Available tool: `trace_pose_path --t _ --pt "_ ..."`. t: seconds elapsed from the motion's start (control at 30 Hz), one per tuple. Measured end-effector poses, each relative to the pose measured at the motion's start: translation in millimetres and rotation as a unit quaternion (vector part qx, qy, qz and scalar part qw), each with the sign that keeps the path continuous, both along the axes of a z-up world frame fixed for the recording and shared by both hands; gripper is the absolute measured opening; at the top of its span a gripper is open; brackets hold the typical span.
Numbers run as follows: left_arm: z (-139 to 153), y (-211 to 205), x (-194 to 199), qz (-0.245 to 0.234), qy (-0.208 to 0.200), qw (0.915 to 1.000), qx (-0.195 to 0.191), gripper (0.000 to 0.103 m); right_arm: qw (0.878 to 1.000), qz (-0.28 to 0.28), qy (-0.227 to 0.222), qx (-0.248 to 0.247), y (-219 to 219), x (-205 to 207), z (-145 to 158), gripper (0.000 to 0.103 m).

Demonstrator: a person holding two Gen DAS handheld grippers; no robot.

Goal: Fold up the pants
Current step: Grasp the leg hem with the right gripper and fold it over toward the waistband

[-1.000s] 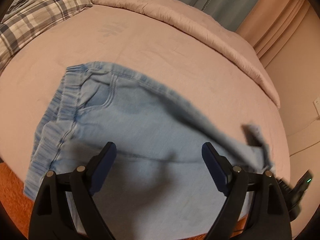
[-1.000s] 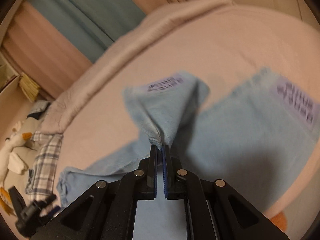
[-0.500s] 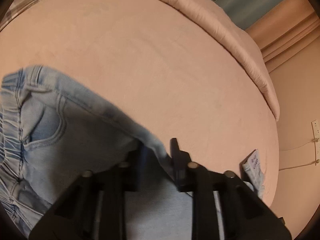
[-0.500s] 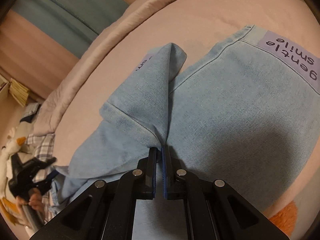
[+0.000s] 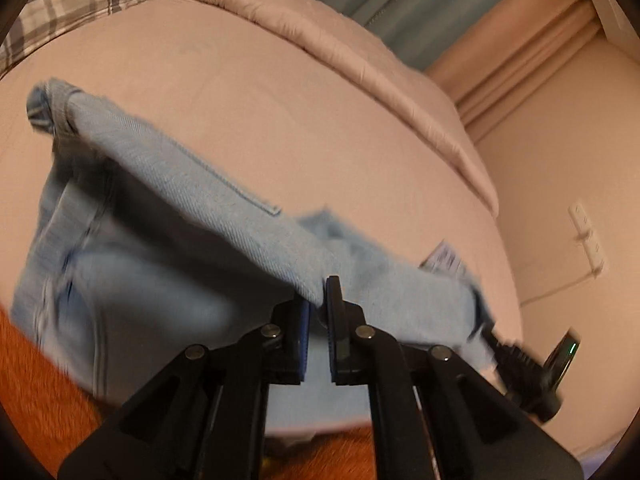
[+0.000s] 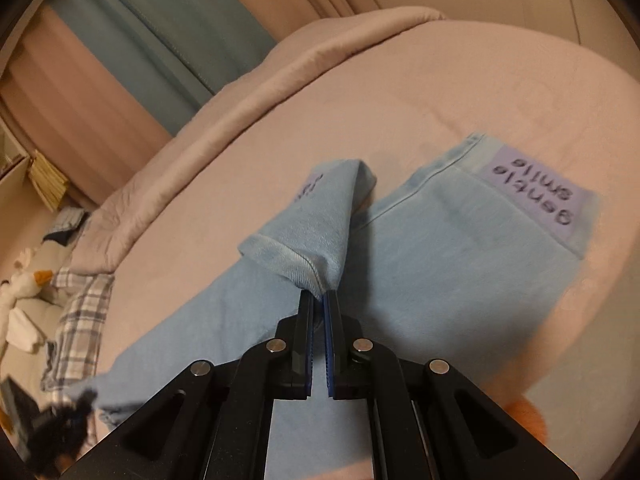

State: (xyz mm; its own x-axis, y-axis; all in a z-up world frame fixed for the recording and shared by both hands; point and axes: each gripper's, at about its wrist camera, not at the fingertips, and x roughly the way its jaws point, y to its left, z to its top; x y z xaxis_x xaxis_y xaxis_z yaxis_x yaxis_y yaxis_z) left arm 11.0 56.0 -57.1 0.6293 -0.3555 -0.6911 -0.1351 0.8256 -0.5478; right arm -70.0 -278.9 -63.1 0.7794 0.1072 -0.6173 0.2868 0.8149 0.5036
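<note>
Nearest to me, my left tongs [image 5: 323, 295] are pinched tight on an edge of the pants [image 5: 168, 264], having just finished closing, with the denim caught between the pads. My right tongs [image 6: 319, 295] are likewise clamped on a rolled hem of one leg, which lifts into a peaked fold above the rest of the cloth. The pants are light blue denim, soft and a little faded, lying spread on the bed [image 6: 460, 92] toward its near edge. From the left view the fabric rises as a taut ridge running from my tongs toward the far left, casting a dark shadow on the cloth below; a stitched seam shows along that ridge. From the right view the other leg lies flat to the right, ending in a pale lilac label [image 6: 536, 196] printed "gentle smile". Farther off, a pink duvet [image 6: 224, 112] is bunched along the far side of the bed, and a plaid pillow [image 5: 76, 4] lies at far left
</note>
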Motion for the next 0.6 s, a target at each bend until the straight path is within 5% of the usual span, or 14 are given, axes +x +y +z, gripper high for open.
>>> trace_pose_path --t 0.23,0.43,0.53,0.6 --pt "-47.5 5.5 -7.1 -0.006 0.084 0.9963 -0.018 0.014 0.999 -0.016 0.028 0.003 -4.6 -8.4 -17.1 0.004" --pt "-30.6 49.0 -4.0 0.058 0.056 0.9967 -0.004 0.046 0.999 -0.020 0.033 0.011 -6.2 -10.8 -20.2 0.004" --pt "-23.6 69.8 -5.7 0.094 0.040 0.9948 0.005 0.044 0.999 -0.021 0.031 0.004 -4.2 -10.5 -16.6 0.004" --pt "-21.7 79.0 -5.0 0.096 0.028 0.9949 -0.005 0.029 0.999 -0.021 0.031 0.001 -3.0 -9.0 -13.4 0.004"
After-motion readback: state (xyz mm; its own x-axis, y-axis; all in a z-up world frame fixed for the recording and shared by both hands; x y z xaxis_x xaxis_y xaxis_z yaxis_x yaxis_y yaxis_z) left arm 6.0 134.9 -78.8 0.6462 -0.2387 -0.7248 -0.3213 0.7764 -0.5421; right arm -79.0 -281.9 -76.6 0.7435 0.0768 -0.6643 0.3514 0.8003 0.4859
